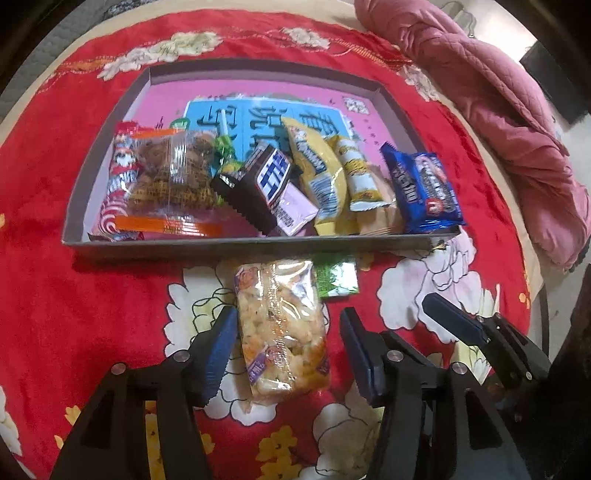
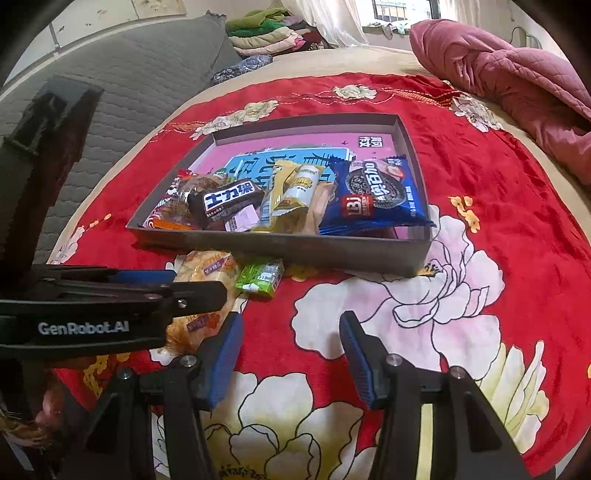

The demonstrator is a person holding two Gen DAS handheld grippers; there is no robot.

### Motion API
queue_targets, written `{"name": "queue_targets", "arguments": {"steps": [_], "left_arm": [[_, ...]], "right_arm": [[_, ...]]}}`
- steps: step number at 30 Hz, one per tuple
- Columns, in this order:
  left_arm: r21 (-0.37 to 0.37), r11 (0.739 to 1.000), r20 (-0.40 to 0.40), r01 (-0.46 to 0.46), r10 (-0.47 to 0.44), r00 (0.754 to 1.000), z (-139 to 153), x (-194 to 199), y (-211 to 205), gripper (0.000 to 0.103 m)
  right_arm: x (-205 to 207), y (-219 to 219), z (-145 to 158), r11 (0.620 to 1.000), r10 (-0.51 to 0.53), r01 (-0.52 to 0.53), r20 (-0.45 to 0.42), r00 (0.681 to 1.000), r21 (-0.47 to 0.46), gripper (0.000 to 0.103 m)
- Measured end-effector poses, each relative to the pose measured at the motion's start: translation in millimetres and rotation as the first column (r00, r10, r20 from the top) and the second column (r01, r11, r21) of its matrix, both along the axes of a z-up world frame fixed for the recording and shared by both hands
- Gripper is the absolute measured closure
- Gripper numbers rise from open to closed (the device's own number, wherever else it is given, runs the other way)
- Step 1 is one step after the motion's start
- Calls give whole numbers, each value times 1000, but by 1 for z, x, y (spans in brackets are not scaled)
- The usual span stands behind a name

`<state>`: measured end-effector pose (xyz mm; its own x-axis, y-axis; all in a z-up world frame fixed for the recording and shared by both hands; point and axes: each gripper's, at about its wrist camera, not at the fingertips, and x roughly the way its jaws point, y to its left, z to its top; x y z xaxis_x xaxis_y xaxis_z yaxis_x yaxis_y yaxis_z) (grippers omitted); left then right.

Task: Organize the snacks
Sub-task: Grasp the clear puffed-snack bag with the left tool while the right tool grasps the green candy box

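Observation:
A grey shallow box (image 1: 258, 245) (image 2: 295, 247) on the red floral cloth holds several snacks: a blue cookie pack (image 1: 424, 188) (image 2: 376, 195), a dark chocolate bar (image 1: 258, 181) (image 2: 225, 199), yellow packs (image 1: 317, 166) (image 2: 288, 195) and a clear cookie bag (image 1: 173, 173). In front of the box lie a clear rice-cracker pack (image 1: 280, 328) (image 2: 207, 273) and a small green pack (image 1: 338, 278) (image 2: 260, 277). My left gripper (image 1: 288, 347) is open, its fingers on either side of the rice-cracker pack. My right gripper (image 2: 291, 350) is open and empty over the cloth, to the right of the left one.
A pink quilt (image 1: 498, 110) (image 2: 517, 85) is bunched at the right. A grey quilted cushion (image 2: 129, 92) and folded clothes (image 2: 273, 33) lie at the back left. The right gripper's finger (image 1: 454, 321) shows at the lower right of the left wrist view.

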<state>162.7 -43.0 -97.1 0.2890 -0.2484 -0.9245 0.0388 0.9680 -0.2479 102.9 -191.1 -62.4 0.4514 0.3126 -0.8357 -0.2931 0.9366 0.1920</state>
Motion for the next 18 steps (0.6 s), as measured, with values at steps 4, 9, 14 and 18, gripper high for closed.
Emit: {"name": "queue_targets", "arguments": {"steps": [4,9,14,18], "left_arm": [[16,1000,-25,-9,9,1000,-10,3,1,44],[19,1000,-25,-12,12,1000,-15,6,2,44],[-2,1000,-12,-9,9,1000,-13,5,5,53],[5,1000,-11,-27,27,1000,-10,1,16,53]], "right_arm": [[1,4,-4,1000,12,-12,-3,1000,-9,49],[2,9,-8,1000,27,-27,0,1000,-13,48],[4,15,-11,999,33,-33,5,999,-13,42],[7,23,-13,999,43,-43,14,999,-18,42]]}}
